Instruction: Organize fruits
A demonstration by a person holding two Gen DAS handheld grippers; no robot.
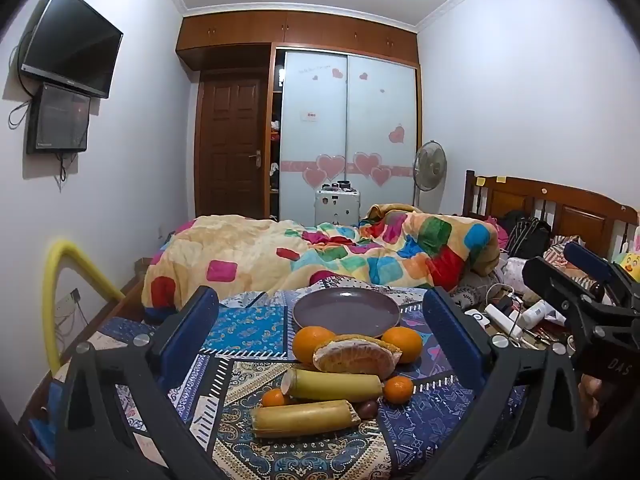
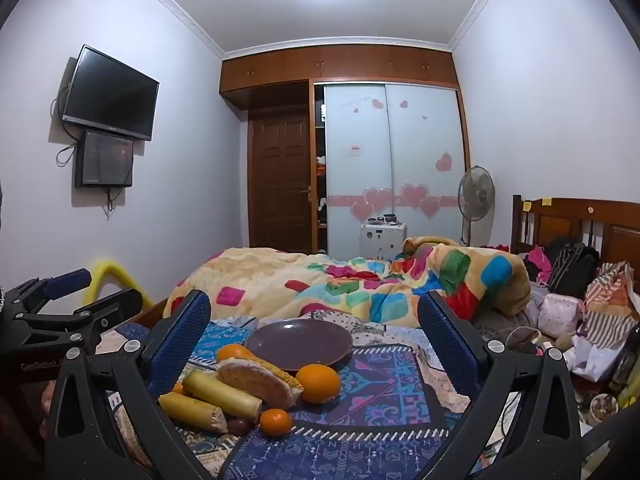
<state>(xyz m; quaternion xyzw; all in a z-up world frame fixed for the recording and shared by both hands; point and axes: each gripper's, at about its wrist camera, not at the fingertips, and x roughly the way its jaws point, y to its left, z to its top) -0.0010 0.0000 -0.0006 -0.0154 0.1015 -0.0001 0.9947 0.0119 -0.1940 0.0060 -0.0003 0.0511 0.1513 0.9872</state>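
An empty purple plate (image 1: 346,312) (image 2: 299,343) sits on a patterned blue cloth. In front of it lie two large oranges (image 1: 311,344) (image 2: 318,383), a peeled pomelo piece (image 1: 356,357) (image 2: 260,380), two yellow sugarcane sticks (image 1: 334,386) (image 2: 222,394), small tangerines (image 1: 398,389) (image 2: 276,421) and a dark round fruit (image 1: 368,409). My left gripper (image 1: 320,332) is open and empty, hovering over the fruit pile. My right gripper (image 2: 316,340) is open and empty, to the right of the pile. Each gripper shows at the edge of the other's view.
A rumpled colourful quilt (image 1: 320,252) lies behind the plate. Clutter of bottles, cables and bags (image 1: 516,316) fills the right side by the wooden headboard (image 2: 580,224). A yellow tube (image 1: 60,292) stands at the left.
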